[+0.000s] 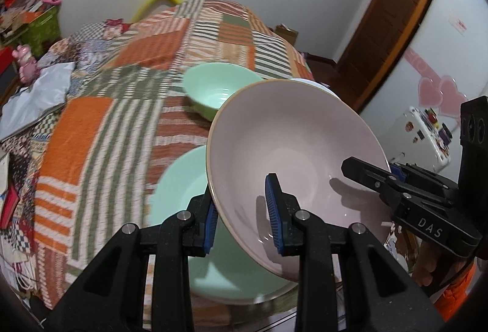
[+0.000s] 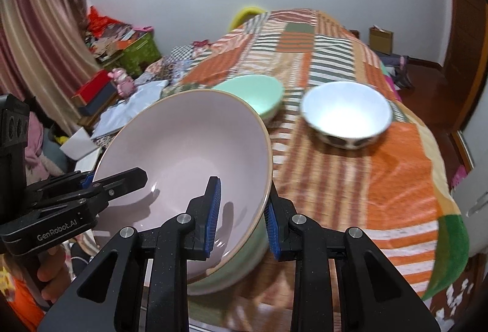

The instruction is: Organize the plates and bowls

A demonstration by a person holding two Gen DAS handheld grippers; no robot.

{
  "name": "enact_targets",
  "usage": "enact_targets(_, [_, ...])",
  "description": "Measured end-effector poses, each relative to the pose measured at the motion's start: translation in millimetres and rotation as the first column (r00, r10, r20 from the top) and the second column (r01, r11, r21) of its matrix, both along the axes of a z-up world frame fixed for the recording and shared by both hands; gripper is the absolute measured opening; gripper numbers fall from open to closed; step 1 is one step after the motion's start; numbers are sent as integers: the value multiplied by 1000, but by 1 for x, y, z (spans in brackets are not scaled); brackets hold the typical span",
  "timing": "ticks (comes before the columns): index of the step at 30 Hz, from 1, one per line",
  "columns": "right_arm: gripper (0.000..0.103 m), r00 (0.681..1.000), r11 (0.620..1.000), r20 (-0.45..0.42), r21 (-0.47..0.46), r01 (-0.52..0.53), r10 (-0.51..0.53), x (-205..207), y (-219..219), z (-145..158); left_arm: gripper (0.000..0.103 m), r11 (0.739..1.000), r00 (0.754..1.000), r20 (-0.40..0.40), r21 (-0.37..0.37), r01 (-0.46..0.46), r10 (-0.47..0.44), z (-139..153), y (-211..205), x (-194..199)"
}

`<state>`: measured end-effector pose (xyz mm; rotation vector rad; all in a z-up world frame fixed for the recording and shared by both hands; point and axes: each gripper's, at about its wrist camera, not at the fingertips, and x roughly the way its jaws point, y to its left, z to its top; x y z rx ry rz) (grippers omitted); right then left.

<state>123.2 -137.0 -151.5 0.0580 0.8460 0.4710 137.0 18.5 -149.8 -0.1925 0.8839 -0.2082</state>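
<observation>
A large pale pink bowl (image 1: 292,142) (image 2: 189,149) hangs tilted over a mint green plate (image 1: 183,188) (image 2: 241,265) on the patchwork cloth. My left gripper (image 1: 242,219) is shut on the bowl's near left rim, one blue pad inside and one outside. My right gripper (image 2: 242,219) is shut on the opposite rim in the same way. Each gripper shows in the other's view, the right gripper (image 1: 378,176) and the left gripper (image 2: 100,179) both clamped on the rim. Farther back stand a small mint green bowl (image 1: 219,88) (image 2: 253,94) and a white bowl (image 2: 347,112).
The orange, green and white patchwork cloth (image 1: 100,130) (image 2: 396,179) covers the whole surface and drops off at its right edge. A white bag (image 1: 36,100) and clutter lie to the left. A wooden door (image 1: 393,11) stands at the right.
</observation>
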Motion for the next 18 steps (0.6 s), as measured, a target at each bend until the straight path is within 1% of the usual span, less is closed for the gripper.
enact_targets(7, [25,997,997,-1,-4,-73,73,-2,42,-1,29,997,997,6,-4,-79,79,2,45,-19])
enact_targets(12, [25,994,994,-11,10,-111,112,-3,69,-5,29,992,992,3,1,-128,128,1,75,-31])
enact_targets(18, [25,986,987,-25,3,-163,163,-4,101,-9,29,983,983,-4,5,-185,185,-3,107,-40])
